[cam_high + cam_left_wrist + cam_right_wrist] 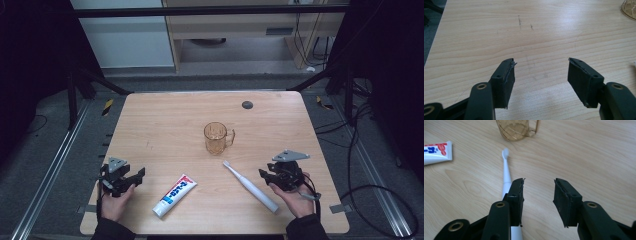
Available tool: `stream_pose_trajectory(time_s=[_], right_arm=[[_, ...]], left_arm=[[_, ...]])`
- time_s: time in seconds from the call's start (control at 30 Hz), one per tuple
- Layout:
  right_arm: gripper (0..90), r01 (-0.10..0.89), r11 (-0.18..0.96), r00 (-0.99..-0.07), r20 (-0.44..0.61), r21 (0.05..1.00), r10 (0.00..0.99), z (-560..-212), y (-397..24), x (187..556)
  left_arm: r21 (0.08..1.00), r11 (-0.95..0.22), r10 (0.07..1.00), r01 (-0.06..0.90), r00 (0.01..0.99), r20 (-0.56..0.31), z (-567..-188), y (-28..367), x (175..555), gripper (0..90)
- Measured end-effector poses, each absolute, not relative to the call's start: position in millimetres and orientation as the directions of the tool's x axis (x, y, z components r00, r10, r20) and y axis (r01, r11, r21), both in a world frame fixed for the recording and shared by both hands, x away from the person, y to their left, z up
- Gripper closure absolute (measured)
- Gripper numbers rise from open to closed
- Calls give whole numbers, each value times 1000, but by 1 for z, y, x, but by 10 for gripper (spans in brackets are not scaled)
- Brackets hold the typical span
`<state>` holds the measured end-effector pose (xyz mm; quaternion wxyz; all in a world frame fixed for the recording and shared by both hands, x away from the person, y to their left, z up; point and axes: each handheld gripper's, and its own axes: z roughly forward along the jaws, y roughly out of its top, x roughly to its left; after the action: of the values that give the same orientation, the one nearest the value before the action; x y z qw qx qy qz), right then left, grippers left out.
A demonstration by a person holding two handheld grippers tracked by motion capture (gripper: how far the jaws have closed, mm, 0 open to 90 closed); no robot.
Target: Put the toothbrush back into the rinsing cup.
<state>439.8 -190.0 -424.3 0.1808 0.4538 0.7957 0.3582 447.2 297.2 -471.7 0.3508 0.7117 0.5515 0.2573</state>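
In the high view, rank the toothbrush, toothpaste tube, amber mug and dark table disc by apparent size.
1. Toothbrush, longest
2. Toothpaste tube
3. Amber mug, close to the tube; it stands farther away, so that order is unsure
4. Dark disc

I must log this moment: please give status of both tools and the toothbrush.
Left tool open, empty. Right tool open, empty. Toothbrush flat on table, beside right tool. Nothing blocks it.
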Motion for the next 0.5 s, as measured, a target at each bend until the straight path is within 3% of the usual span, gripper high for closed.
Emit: stream_pose_trajectory(time_s=[0.5], right_arm=[[503,611,408,-598,58,678,799,-411,-144,472]], left_arm=[[779,-153,964,608,266,-18,-472,296,448,376]])
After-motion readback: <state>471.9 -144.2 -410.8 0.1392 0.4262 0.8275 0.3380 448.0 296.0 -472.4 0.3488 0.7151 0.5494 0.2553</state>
